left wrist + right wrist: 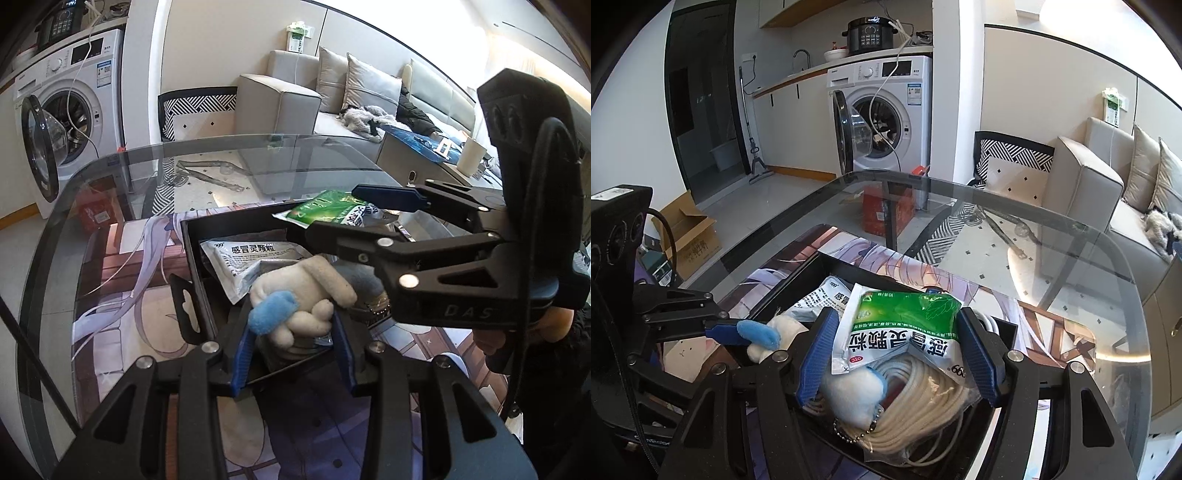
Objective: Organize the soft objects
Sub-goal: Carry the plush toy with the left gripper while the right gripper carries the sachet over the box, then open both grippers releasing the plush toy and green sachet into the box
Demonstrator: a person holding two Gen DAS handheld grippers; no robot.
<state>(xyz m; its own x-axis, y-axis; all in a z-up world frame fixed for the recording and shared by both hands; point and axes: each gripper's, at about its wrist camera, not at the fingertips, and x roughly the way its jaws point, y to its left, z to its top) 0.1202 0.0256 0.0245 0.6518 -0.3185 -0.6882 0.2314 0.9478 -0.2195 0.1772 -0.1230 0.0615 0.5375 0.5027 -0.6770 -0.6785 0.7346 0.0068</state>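
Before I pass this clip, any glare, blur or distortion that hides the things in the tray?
Left wrist view: strong fisheye bending at the edges, window glare top right, but the plush toy between the left gripper fingers is sharp. Right wrist view: reflections on the glass table, bright patch at right; the green packet in the right gripper reads clearly, no motion blur.

The silver sachet (243,264) in the black tray reads "999" and "感冒灵颗粒". The green sachet (905,328), at lower centre of the right wrist view, shows the same name upside down, with "999" and a red "OTC" oval. The right claw's body (469,312) bears "DAS".
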